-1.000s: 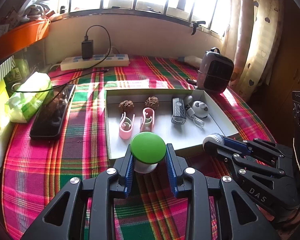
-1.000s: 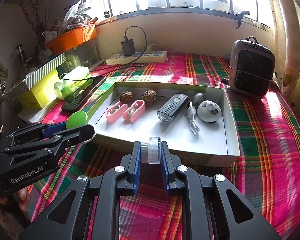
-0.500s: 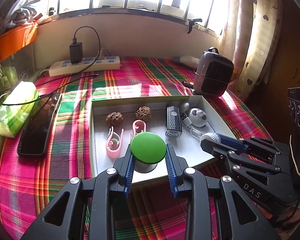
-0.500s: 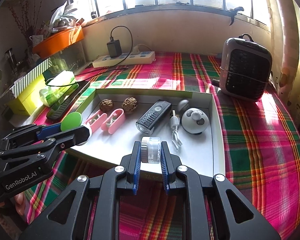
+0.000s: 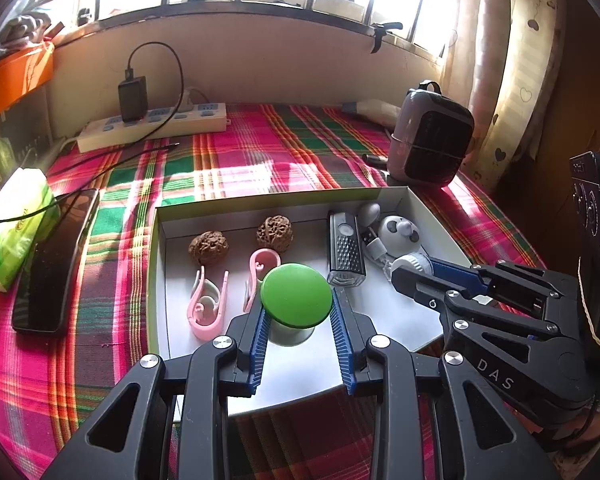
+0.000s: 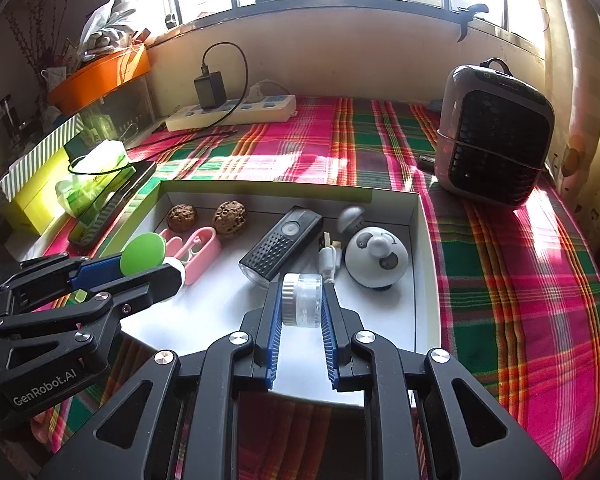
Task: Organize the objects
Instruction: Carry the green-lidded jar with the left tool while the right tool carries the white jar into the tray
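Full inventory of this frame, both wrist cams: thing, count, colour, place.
box tray: 1, white, on the plaid cloth
walnuts: 2, brown, tray back left
clips: 2, pink, tray, before the walnuts
bike light: 1, black, tray centre
USB cable: 1, white, beside the light
round gadget: 1, grey-white, tray right
phone: 1, black, left of tray
tissue pack: 1, green, far left
power strip: 1, white, by the wall
heater: 1, grey-black, back right
left gripper: holds green-capped jar
right gripper: holds clear jar

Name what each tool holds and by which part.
Left tool: green-capped jar, gripped on opposite sides of its cap. Right tool: small clear jar, clamped end to end.
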The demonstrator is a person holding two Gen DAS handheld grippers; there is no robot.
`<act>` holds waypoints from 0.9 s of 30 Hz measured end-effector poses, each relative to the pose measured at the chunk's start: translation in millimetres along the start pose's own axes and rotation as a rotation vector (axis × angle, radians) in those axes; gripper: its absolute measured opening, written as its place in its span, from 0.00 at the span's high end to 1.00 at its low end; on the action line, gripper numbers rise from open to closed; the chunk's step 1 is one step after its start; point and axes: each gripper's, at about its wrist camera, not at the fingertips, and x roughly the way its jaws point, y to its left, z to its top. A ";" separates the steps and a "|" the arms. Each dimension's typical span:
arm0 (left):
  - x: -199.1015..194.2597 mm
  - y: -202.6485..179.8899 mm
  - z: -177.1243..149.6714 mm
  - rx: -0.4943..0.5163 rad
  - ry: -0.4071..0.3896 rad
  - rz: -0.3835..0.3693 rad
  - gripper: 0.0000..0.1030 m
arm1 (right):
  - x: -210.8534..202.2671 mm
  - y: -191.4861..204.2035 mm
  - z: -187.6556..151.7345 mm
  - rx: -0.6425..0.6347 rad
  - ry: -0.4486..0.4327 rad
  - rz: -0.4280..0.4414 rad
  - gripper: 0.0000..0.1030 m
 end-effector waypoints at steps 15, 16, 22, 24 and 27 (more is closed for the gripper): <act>21.5 0.5 8.2 0.003 0.017 -0.006 0.73 | 20.9 -1.2 5.5 -0.006 0.046 0.012 0.81; 22.0 0.0 8.7 0.005 0.018 -0.005 0.73 | 21.7 -1.6 5.8 -0.007 0.047 0.011 0.81; 23.4 -4.8 8.7 0.022 0.015 -0.018 0.73 | 25.2 -5.4 5.8 -0.001 0.054 0.007 0.81; 25.7 -6.0 8.1 0.026 0.018 -0.017 0.73 | 25.5 -5.6 5.7 -0.004 0.055 0.007 0.81; 26.2 -8.0 8.7 0.031 0.016 -0.014 0.73 | 26.3 -5.6 5.6 -0.004 0.058 0.006 0.81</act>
